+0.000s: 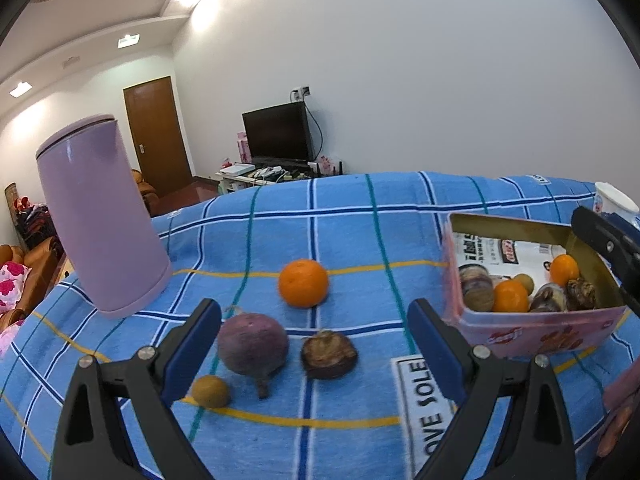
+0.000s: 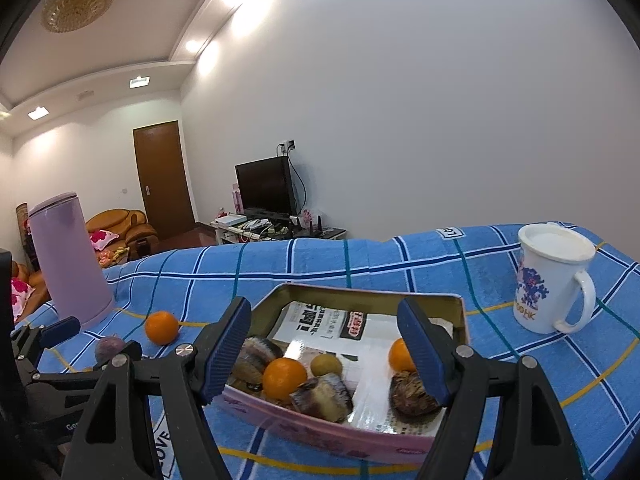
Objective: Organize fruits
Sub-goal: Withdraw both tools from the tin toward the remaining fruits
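My left gripper (image 1: 314, 340) is open and empty above the blue checked cloth. Between its fingers lie a purple round fruit (image 1: 253, 346), a dark brown fruit (image 1: 329, 355) and a small yellow-brown fruit (image 1: 211, 391). An orange (image 1: 303, 283) lies further back. The pink tin box (image 1: 532, 330) to the right holds several fruits, among them two oranges. My right gripper (image 2: 326, 350) is open and empty over the box (image 2: 320, 430), above its fruits (image 2: 285, 376). The loose orange (image 2: 161, 327) and purple fruit (image 2: 109, 349) show left of it.
A tall lilac canister (image 1: 100, 216) stands at the back left of the cloth (image 1: 340, 224); it also shows in the right wrist view (image 2: 66, 260). A white lidded mug (image 2: 554, 276) stands right of the box. The left gripper (image 2: 60, 360) shows at the right view's left edge.
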### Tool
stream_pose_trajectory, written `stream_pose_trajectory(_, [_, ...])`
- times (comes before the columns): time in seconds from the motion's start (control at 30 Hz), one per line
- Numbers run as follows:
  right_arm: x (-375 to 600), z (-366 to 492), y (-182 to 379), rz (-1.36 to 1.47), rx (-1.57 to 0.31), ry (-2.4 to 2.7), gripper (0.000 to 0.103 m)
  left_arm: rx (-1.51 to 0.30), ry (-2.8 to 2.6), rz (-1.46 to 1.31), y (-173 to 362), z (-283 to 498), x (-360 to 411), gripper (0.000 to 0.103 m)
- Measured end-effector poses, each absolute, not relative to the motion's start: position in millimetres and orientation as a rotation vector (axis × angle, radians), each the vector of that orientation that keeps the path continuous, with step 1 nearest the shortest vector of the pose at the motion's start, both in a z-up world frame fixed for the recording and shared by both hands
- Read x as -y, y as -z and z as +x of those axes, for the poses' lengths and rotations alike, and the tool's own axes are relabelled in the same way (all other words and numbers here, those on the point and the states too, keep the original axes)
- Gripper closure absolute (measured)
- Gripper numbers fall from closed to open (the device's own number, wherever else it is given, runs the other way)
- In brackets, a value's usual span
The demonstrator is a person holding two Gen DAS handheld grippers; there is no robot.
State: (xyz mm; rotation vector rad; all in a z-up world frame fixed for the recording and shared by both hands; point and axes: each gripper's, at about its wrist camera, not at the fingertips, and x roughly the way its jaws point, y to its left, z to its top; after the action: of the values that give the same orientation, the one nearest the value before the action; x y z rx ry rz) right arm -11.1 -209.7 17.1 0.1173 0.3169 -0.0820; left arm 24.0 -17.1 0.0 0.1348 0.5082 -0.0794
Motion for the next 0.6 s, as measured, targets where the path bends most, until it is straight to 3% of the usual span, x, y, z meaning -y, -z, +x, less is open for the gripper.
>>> stream_pose_trajectory(0.6, [138.4, 1.5, -7.2, 0.089, -0.418, -0.022, 0.026, -0.538, 0.052, 0.089, 3.0, 32.0, -41.2, 0.006])
